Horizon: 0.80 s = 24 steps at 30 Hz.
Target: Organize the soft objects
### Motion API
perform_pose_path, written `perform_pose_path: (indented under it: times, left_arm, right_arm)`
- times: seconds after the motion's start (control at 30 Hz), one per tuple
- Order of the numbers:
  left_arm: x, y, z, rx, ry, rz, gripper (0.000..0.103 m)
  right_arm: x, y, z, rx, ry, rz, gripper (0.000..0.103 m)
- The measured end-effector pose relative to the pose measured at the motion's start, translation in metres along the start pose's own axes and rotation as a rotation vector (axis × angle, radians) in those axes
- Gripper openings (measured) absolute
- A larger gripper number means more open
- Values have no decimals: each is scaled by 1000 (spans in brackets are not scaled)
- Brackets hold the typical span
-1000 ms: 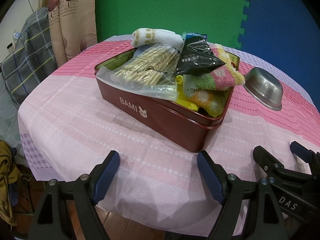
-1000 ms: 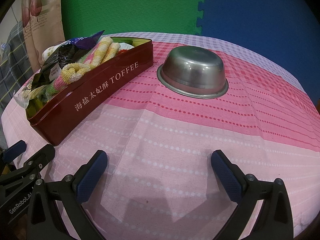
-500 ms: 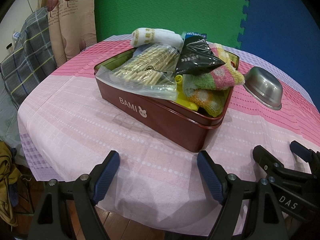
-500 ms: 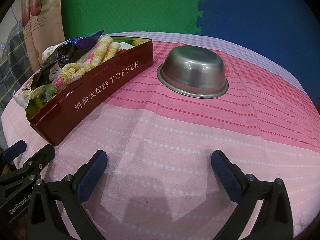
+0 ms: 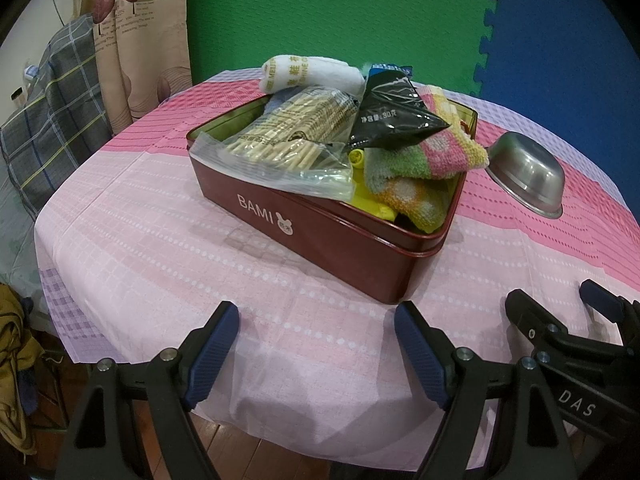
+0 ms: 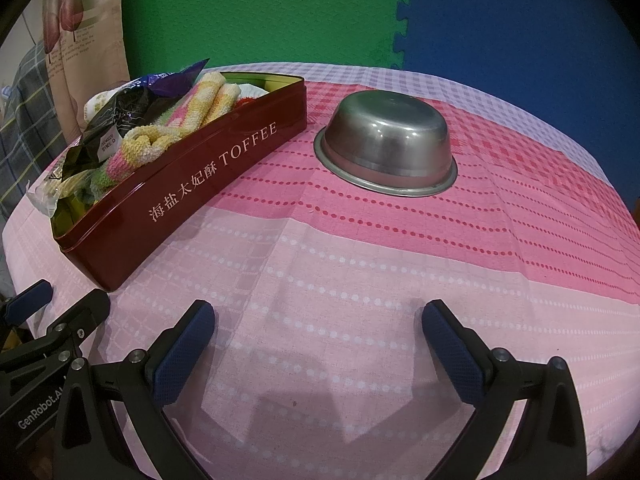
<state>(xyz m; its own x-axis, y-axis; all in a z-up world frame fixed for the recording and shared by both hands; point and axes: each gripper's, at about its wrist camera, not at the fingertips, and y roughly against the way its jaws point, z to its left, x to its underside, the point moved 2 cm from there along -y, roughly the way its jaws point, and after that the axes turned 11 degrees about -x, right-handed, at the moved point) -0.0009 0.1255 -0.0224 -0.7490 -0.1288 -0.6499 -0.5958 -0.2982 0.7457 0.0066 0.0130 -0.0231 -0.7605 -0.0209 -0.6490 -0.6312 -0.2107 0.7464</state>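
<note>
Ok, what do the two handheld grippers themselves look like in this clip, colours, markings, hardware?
Both are black plastic frames with silver bolts. The left gripper has ribbed dark-blue pads on its fingers; the right gripper has textured dark-blue pads. White lettering shows on each from the other's camera: "DAS" on the right one, "GenRobot.A" on the left. No cables, hands or sleeves are visible.

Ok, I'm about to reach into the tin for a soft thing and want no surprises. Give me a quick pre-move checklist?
1. Left gripper open and empty: ok.
2. Right gripper open and empty: ok.
3. Striped towel reachable on top of the tin: ok.
4. Black packet off the towel: not ok, it overlaps it.
5. Steel bowl ready to receive: not ok, upside down.
6. What lies under the pile: cannot tell.
</note>
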Motion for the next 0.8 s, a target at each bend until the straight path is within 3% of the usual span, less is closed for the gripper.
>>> perform_pose_path:
  times: [0.8]
  left_arm:
    - [-1, 0, 0, -1, 0, 2, 83]
  right_arm:
    - [-1, -1, 0, -2, 3, 3, 103]
